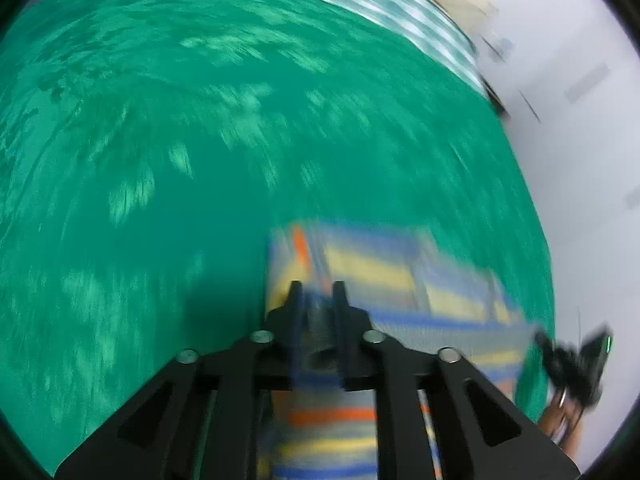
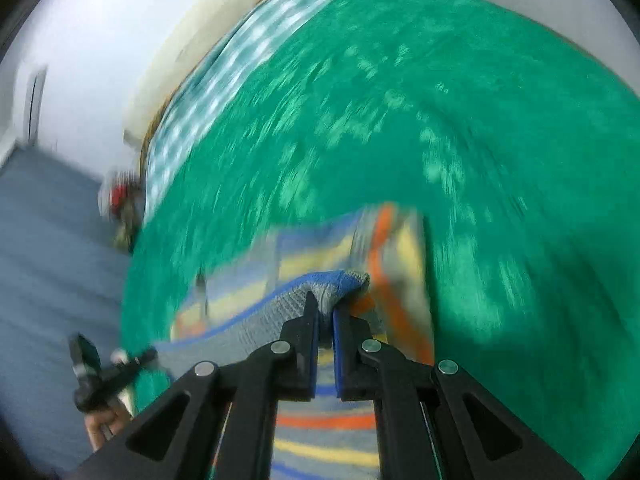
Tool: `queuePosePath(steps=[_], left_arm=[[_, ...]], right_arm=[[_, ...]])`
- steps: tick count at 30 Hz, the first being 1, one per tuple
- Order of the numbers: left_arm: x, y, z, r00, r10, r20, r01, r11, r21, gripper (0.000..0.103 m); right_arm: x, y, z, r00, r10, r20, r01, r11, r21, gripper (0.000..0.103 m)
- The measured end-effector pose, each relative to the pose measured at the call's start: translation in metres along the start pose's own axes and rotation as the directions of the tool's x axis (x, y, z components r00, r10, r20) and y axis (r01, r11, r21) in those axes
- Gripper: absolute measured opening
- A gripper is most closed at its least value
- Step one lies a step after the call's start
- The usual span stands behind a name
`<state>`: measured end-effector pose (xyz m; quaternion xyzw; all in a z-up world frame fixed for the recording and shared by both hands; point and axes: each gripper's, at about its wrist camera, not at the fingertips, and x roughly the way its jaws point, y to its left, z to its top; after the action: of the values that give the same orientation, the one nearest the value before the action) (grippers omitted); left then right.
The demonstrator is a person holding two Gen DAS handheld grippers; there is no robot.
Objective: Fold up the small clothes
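Observation:
A small striped garment (image 1: 400, 280), grey with blue, yellow and orange bands, lies on a green patterned cover (image 1: 200, 140). My left gripper (image 1: 317, 290) hangs over its left edge. The jaws stand a little apart, with blurred cloth in the gap and no clear pinch. In the right wrist view my right gripper (image 2: 325, 304) is shut on a raised grey and blue edge of the garment (image 2: 340, 280), and the rest of it spreads beneath. Each view catches the other gripper, held by a hand, at its lower outer side. Both views are motion-blurred.
A teal and white checked cloth (image 1: 380, 4) runs along the far edge of the cover (image 2: 480, 120). Beyond it are a pale wall (image 1: 580, 100) and grey floor (image 2: 48, 260). A small red object (image 2: 120, 196) sits on the floor by the checked cloth's end.

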<state>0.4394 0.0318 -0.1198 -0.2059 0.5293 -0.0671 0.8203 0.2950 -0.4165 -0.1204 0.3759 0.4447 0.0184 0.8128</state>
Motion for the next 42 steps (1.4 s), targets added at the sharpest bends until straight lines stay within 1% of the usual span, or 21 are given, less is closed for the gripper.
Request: queuePosePath(steps=[1,2,4,8,11,13,15,17,18,19,20,21,22,23,25,26,29,33,36,39,42], left_arm=[[0.008,0.004,0.011,1.000,0.008,0.012,-0.008,0.999,-0.035,0.040],[0.010,0.008,0.016,0.999,0.025,0.022,-0.024,0.998,-0.057,0.043],[0.007,0.013,0.017,0.997,0.062,0.038,-0.059,0.997,-0.056,0.043],[-0.023,0.015,-0.009,0.990,0.081,0.113,-0.088,0.995,0.053,0.044],[-0.045,0.004,-0.047,0.987,0.066,0.147,-0.090,0.982,0.165,0.045],[-0.056,-0.010,-0.086,0.990,0.016,0.142,-0.055,0.960,0.276,0.045],[-0.052,-0.026,-0.138,0.996,0.014,0.094,-0.053,0.900,0.433,0.045],[-0.033,-0.029,-0.174,0.990,0.137,0.024,-0.128,0.838,0.531,0.004],[-0.020,-0.018,-0.187,0.977,0.213,-0.029,-0.166,0.832,0.530,0.005],[-0.020,-0.003,-0.194,0.978,0.202,-0.052,-0.152,0.861,0.485,0.006],[-0.028,0.006,-0.196,0.982,0.184,-0.042,-0.145,0.880,0.452,0.006],[-0.039,0.012,-0.198,0.983,0.178,-0.037,-0.146,0.893,0.425,0.006],[-0.053,0.016,-0.199,0.986,0.166,-0.020,-0.145,0.908,0.392,0.011],[-0.066,0.020,-0.201,0.987,0.159,0.003,-0.150,0.919,0.365,0.040],[-0.097,0.025,-0.217,0.986,0.144,0.078,-0.162,0.933,0.321,0.085],[-0.109,0.027,-0.227,0.983,0.140,0.123,-0.171,0.937,0.305,0.092],[-0.129,0.033,-0.255,0.969,0.152,0.193,-0.202,0.940,0.276,0.093],[-0.129,0.045,-0.289,0.948,0.225,0.224,-0.276,0.932,0.236,0.093],[-0.120,0.045,-0.306,0.946,0.236,0.222,-0.293,0.916,0.273,0.094],[-0.099,0.045,-0.314,0.928,0.296,0.226,-0.360,0.869,0.341,0.097],[-0.086,0.054,-0.320,0.933,0.295,0.207,-0.351,0.872,0.341,0.102]], right_arm=[[0.007,-0.006,0.008,1.000,0.001,0.030,-0.002,1.000,0.024,0.016],[0.013,-0.011,0.013,0.999,-0.011,0.049,0.009,0.999,0.046,0.037],[0.019,-0.015,0.018,0.997,-0.047,0.063,0.043,0.997,0.061,0.050],[-0.002,0.003,0.010,0.993,-0.063,0.105,0.070,0.995,-0.067,0.050],[-0.023,0.029,-0.012,0.988,-0.093,0.126,0.120,0.965,-0.232,0.050],[-0.032,0.050,-0.040,0.990,-0.093,0.102,0.124,0.922,-0.366,0.050],[-0.035,0.067,-0.078,0.996,-0.081,0.031,0.086,0.862,-0.500,0.050],[-0.028,0.067,-0.112,0.992,-0.116,-0.058,0.060,0.809,-0.584,0.046],[-0.020,0.060,-0.130,0.976,-0.192,-0.107,0.086,0.782,-0.617,0.046],[-0.007,0.045,-0.147,0.932,-0.324,-0.162,0.156,0.763,-0.628,0.043],[-0.006,0.034,-0.156,0.912,-0.366,-0.185,0.181,0.764,-0.620,0.040],[-0.018,0.031,-0.163,0.925,-0.350,-0.149,0.188,0.761,-0.621,0.040],[-0.031,0.035,-0.167,0.922,-0.367,-0.119,0.214,0.744,-0.633,0.040],[-0.041,0.039,-0.169,0.923,-0.373,-0.090,0.236,0.737,-0.633,0.046],[-0.073,0.049,-0.175,0.950,-0.314,-0.001,0.249,0.755,-0.606,0.057],[-0.084,0.052,-0.177,0.958,-0.284,0.034,0.248,0.767,-0.592,0.065],[-0.113,0.052,-0.202,0.960,-0.247,0.132,0.278,0.787,-0.551,0.069],[-0.119,0.047,-0.249,0.930,-0.300,0.213,0.368,0.761,-0.534,0.069],[-0.118,0.040,-0.275,0.929,-0.316,0.194,0.371,0.787,-0.493,0.069],[-0.112,0.036,-0.286,0.917,-0.344,0.200,0.398,0.791,-0.465,0.083],[-0.087,0.031,-0.294,0.899,-0.402,0.176,0.435,0.771,-0.464,0.097]])
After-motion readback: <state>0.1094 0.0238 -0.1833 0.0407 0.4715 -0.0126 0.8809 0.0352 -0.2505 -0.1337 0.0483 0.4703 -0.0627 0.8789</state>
